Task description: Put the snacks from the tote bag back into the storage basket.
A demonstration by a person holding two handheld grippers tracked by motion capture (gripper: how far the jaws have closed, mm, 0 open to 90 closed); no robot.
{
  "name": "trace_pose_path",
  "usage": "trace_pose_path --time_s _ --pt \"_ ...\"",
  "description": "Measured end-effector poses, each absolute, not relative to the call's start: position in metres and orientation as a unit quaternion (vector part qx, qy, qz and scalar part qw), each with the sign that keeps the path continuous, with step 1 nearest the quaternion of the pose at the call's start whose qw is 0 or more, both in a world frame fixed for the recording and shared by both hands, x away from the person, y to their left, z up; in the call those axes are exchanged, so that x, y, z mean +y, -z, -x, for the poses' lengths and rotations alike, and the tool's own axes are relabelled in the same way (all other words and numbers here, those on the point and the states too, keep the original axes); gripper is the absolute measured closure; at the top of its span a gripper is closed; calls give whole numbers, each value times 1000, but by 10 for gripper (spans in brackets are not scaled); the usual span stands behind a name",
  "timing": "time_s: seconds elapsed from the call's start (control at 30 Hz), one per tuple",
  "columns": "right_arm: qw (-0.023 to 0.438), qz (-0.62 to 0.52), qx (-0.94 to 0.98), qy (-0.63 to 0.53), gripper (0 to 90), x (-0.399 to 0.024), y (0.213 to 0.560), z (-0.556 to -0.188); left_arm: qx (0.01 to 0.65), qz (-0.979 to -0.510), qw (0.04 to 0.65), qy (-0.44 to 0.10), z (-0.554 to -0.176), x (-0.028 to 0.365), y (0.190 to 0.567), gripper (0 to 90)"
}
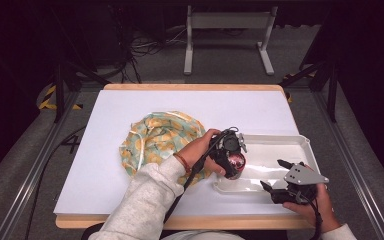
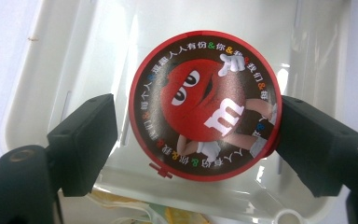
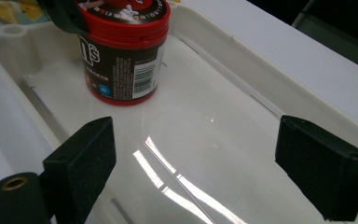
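While half open, left gripper (image 2: 196, 135), flanking candy tub (image 2: 204, 105)

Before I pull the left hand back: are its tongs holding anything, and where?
Nothing held: the left tongs straddle the candy tub lid, left pad clear of it.

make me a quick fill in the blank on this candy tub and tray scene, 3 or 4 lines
1. The candy tub stands upright inside the white ____.
2. The lid of the tub is round, with a rim coloured ____.
3. The left tool has one pad clear of the lid, so it is ____.
4. On the table left of the tray lies a patterned ____.

Missing words: tray; red; open; cloth
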State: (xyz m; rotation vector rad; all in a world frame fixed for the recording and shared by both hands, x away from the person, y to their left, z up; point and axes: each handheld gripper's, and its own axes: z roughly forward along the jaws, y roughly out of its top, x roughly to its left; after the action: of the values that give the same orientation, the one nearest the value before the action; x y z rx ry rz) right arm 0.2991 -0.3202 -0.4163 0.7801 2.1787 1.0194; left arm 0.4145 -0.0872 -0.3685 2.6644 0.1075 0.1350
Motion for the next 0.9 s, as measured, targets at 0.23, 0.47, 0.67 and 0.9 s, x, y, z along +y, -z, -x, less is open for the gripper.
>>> trace_pose_path --time_s 0.23,0.47,0.67,0.9 --pt "302 -295 821 -384 130 -320 416 -299 41 -969 238 -56 -414 -85 367 130" --pt "303 -296 820 -385 126 -321 416 -299 52 -968 240 -57 -414 -84 366 103" --pt "303 -295 821 -385 127 -320 416 -299 55 -966 244 -60 -413 -83 365 97" --pt "302 -294 821 -384 127 -320 416 -299 50 -965 247 -69 -412 -81 362 102"
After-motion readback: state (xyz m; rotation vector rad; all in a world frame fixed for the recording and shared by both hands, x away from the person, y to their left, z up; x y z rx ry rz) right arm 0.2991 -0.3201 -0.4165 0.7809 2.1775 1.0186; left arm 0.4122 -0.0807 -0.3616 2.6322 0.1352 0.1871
